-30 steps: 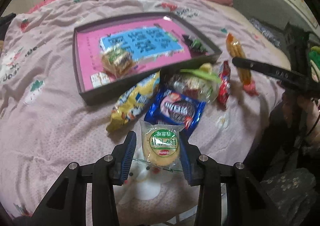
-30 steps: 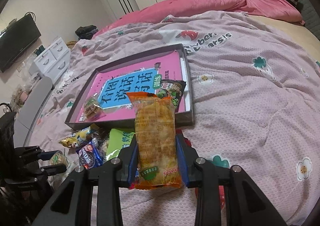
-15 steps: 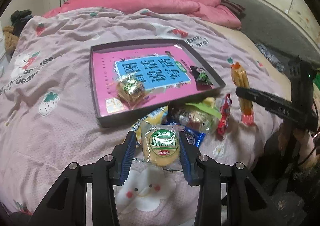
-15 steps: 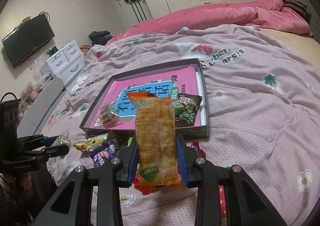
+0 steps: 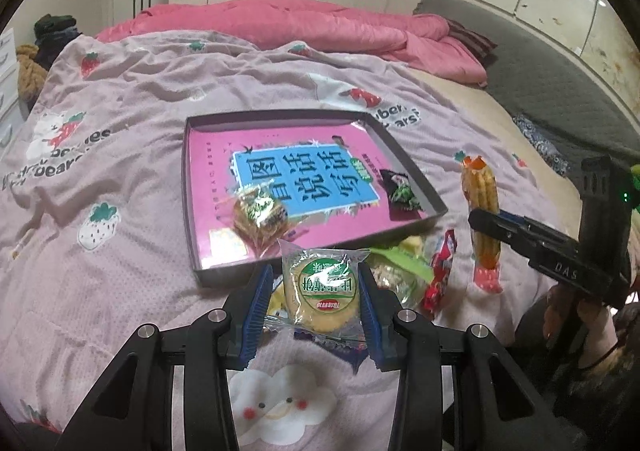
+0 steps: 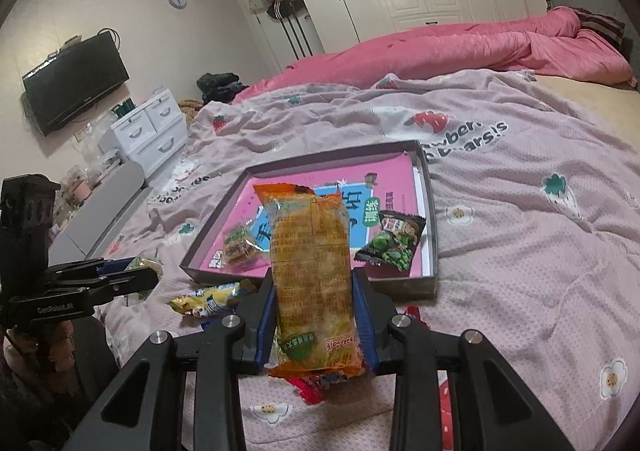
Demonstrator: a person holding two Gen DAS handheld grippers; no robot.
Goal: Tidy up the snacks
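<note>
We are working over a bed (image 5: 132,139) covered in a pale pink strawberry-print blanket, with white wardrobes and a heaped pink duvet behind. On the blanket sits a shallow dark tray (image 5: 191,211) with a pink and blue printed sheet on its floor, and we judge the sorting to be well short of done: only two snacks lie in it, a clear-wrapped cake (image 5: 260,213) near its front left and a dark packet of green peas (image 6: 390,241) against its right side. Left to gather, in front of the tray, are a yellow packet (image 6: 210,301), a green-topped bag (image 5: 400,265), a red wrapper (image 5: 440,271) and a blue packet mostly hidden under our left hand-held gripper (image 5: 312,297). Two more are already in hand. The left hand-held gripper is clamped on a round biscuit pack (image 5: 326,285) with a green label, its blue pads pressing on both sides of the wrapper, and it hangs clear of the blanket just before the tray's near edge. The right hand-held gripper (image 6: 314,323) is closed on a long orange snack packet (image 6: 310,271), gripped low down so that most of the packet stands up beyond the fingers, near the tray's front right corner. Both packs look ready for a short carry forward over the rim.
</note>
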